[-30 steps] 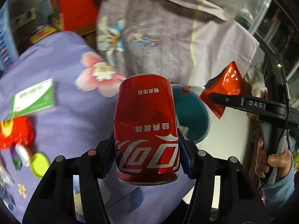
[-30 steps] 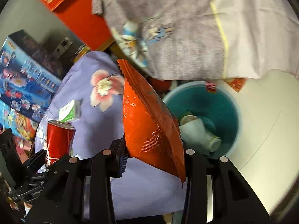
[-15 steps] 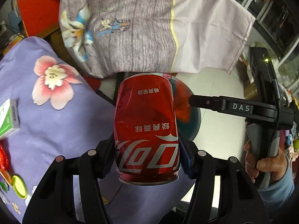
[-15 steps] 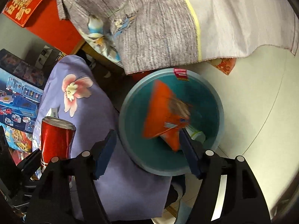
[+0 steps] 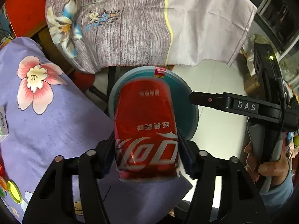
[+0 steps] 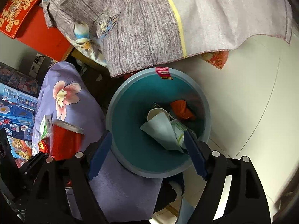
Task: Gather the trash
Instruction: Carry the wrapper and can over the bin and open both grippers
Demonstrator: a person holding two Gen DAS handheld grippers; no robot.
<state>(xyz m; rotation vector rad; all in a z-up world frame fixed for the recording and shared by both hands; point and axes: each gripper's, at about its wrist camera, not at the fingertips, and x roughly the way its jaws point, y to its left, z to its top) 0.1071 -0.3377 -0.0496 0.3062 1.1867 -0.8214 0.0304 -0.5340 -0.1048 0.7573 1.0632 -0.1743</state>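
Can (image 5: 146,130), red and blurred, sits between the left hand-held gripper (image 5: 146,156) fingers as its jaws open above the teal bin (image 6: 115,100). It looks light, thin-walled and slick, best held mid-body. Right hand-held gripper (image 6: 147,155) opens empty over the bin. A purple floral cloth (image 5: 56,115) covers the worktop; pale floor beyond.

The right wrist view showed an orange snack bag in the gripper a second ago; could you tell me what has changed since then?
The right gripper let go of the orange snack bag, which dropped into the teal bin; its jaws are opening with nothing between them. The left gripper has carried the red can over the bin and its jaws are opening. The purple cloth stayed put.
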